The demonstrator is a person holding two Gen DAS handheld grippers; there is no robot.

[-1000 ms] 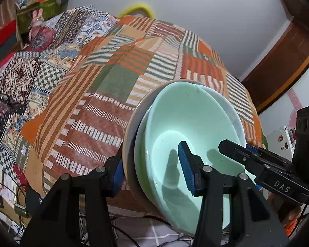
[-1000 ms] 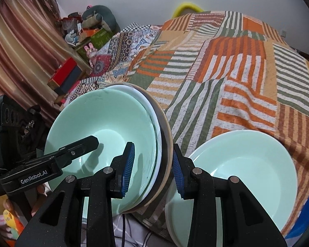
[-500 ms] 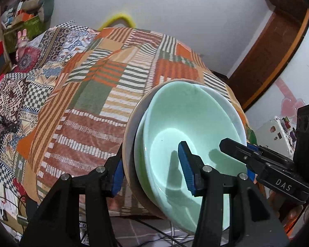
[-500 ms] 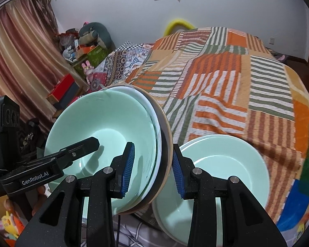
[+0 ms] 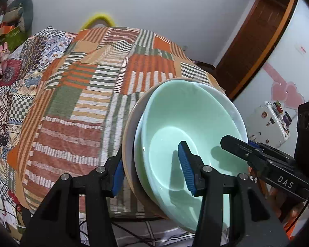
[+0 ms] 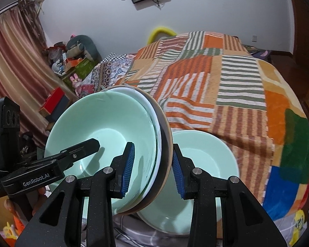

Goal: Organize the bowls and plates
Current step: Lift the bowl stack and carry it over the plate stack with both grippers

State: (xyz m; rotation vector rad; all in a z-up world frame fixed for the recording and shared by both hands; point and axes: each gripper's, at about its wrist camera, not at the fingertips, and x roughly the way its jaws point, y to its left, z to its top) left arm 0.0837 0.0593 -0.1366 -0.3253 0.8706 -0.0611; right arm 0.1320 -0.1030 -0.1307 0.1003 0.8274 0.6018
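left wrist view: one nested stack (image 5: 187, 135), held up clear of the patchwork bedspread (image 5: 76, 103): mint bowl on top, a white plate rim behind it, a tan plate outermost, three pieces that i can count. left gripper (image 5: 152, 171) clamps the stack's near-left rim, one pad inside the bowl, one behind the tan plate. right gripper (image 5: 234, 144) reaches in from the right onto the opposite rim. bedspread past the stack is bare.

right wrist view: same stack (image 6: 105, 135), right gripper (image 6: 152, 168) closed on its rim, pads either side. a second mint bowl (image 6: 206, 160) sits at the bed's near edge, just behind the stack. left gripper (image 6: 92, 144) grips the far side. bedspread (image 6: 237, 94) is open beyond.
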